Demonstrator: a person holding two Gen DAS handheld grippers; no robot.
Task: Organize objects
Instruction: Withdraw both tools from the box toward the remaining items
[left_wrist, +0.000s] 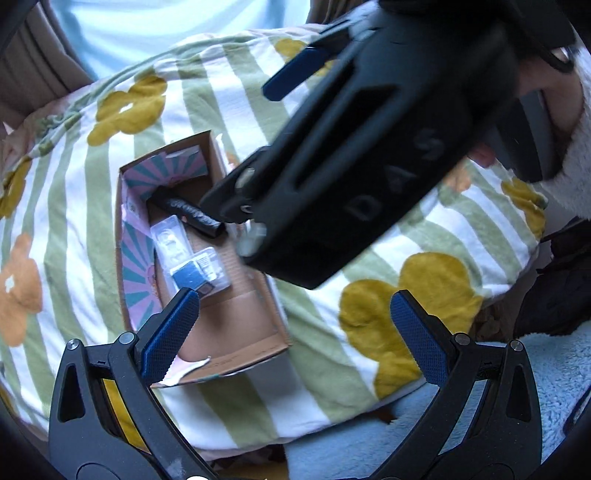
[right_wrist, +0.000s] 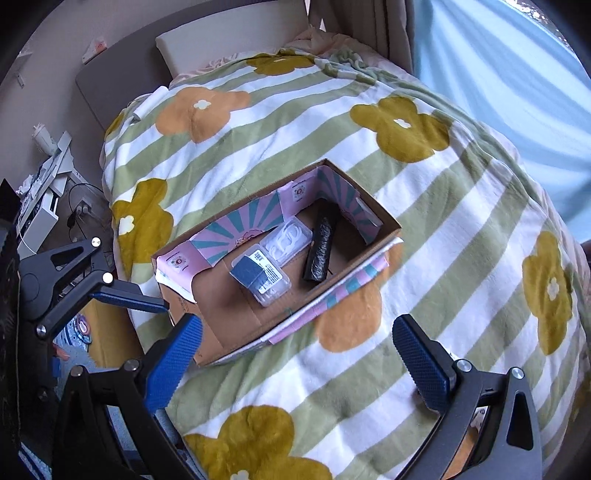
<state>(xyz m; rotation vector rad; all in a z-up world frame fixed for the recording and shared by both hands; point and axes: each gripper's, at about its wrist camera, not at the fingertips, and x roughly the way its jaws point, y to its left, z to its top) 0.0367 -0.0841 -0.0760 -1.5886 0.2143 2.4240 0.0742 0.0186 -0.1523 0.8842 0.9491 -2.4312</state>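
An open cardboard box (right_wrist: 218, 334) with pink and teal inner flaps lies on the flowered blanket. Inside it are a black roll (right_wrist: 320, 248), a clear plastic case with white rings (right_wrist: 290, 238) and a clear case with a blue card (right_wrist: 258, 275). The same box (left_wrist: 273, 314) shows in the left wrist view with the roll (left_wrist: 192, 214) and cases (left_wrist: 199, 273). My right gripper (right_wrist: 297, 349) is open and empty above the box's near edge. My left gripper (left_wrist: 293, 319) is open and empty above the box's near end. The right gripper's black body (left_wrist: 369, 166) hides part of the box.
The green-and-white striped blanket with yellow and orange flowers (right_wrist: 424, 206) covers a bed. A pale blue curtain (right_wrist: 498, 74) hangs at the right. A cluttered shelf with cables (right_wrist: 48, 184) stands left of the bed. A pale blue fluffy rug (left_wrist: 554, 387) lies below.
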